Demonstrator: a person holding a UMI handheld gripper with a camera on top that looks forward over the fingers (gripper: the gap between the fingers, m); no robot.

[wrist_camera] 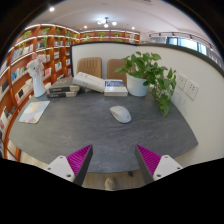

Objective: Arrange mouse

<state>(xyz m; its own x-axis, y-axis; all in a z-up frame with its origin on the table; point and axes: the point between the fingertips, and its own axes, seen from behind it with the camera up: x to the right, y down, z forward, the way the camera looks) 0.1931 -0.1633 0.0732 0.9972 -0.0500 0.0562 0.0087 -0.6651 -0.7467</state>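
One pale mouse (120,114) alone on grey bench (70,135), just in front of potted plant (150,72), well beyond open fingers (79,158) holding nothing.

Probably light, rigid and smooth-shelled, so likely to slip if pinched over its domed top; best taken across narrower flanks, low down near bench surface, with even pressure from both pads. Lying at an angle to gripper (114,160), so needing a turn to line up. No cable visible. Left of plant, books (100,84) and papers (33,111), clear of approach path.
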